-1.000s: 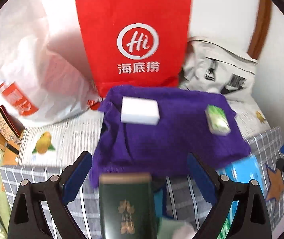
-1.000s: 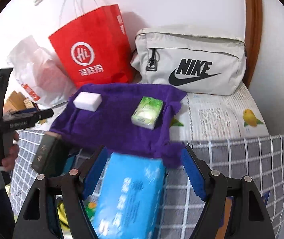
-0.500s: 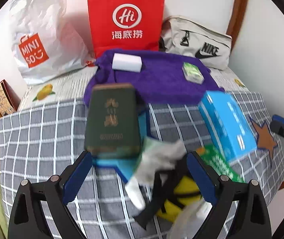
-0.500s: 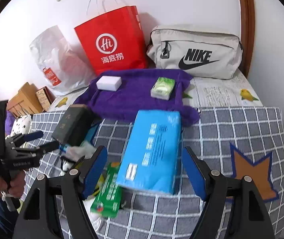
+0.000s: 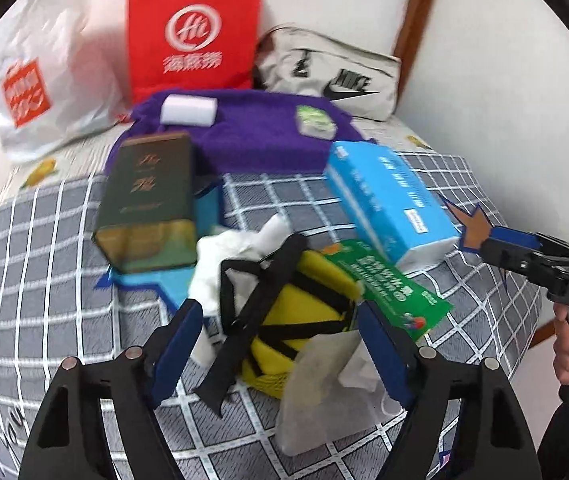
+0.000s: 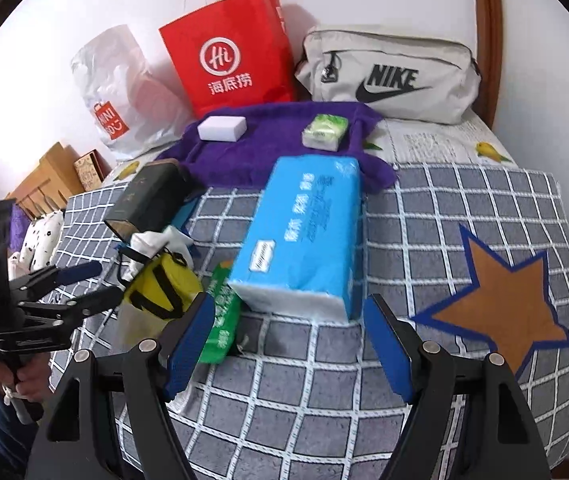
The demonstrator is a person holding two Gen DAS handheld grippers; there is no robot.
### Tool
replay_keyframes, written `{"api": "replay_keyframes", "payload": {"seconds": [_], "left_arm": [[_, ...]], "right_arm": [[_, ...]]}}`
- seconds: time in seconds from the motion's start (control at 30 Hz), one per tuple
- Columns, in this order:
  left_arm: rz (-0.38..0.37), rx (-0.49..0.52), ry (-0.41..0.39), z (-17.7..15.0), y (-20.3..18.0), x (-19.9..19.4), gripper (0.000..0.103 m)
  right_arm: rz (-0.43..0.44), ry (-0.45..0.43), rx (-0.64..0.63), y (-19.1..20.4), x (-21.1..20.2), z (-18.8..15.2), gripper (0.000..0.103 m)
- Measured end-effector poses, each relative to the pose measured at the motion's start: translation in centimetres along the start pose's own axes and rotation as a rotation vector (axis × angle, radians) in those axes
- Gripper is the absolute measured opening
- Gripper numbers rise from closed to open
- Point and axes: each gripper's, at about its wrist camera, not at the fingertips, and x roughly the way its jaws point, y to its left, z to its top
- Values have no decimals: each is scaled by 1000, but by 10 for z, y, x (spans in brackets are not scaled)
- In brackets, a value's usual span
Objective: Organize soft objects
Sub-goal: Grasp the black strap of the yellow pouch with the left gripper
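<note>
Left wrist view: the left gripper (image 5: 280, 352) is closing its jaws around the yellow pouch (image 5: 304, 320) at 6 o'clock — pads not yet pressing.

Right wrist view: the right gripper (image 6: 288, 344) stands wide, empty — the blue tissue pack (image 6: 304, 236) lies just beyond, centre.

The left tongs (image 5: 280, 344) point down at the checked bed cover (image 5: 44, 300), jaws closing around a yellow pouch with black straps (image 5: 304, 312) without touching it. At ten o'clock lies a dark green box (image 5: 148, 204), at one o'clock a blue tissue pack (image 5: 388, 204), with a purple towel (image 5: 252, 136) at twelve.
</note>
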Motion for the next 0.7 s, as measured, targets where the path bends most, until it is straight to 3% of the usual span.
{"api": "replay_keyframes", "payload": {"seconds": [0.07, 0.13, 0.2, 0.5, 0.63, 0.7], "left_arm": [[-12, 31, -8, 3, -6, 1, 72], [-55, 31, 7, 5, -7, 7, 59], [-95, 27, 32, 7, -8, 14, 52], [-48, 25, 59, 8, 8, 31, 51], [-57, 6, 86, 6, 21, 40, 37], [-76, -1, 85, 5, 25, 41, 35]], "right_arm": [[-3, 3, 10, -4, 2, -4, 76], [-8, 9, 18, -9, 3, -7, 76], [-12, 16, 30, -14, 6, -8, 76], [-21, 35, 62, -29, 15, -9, 76], [-19, 45, 61, -29, 19, -10, 76], [-23, 50, 54, -28, 21, -10, 76]]}}
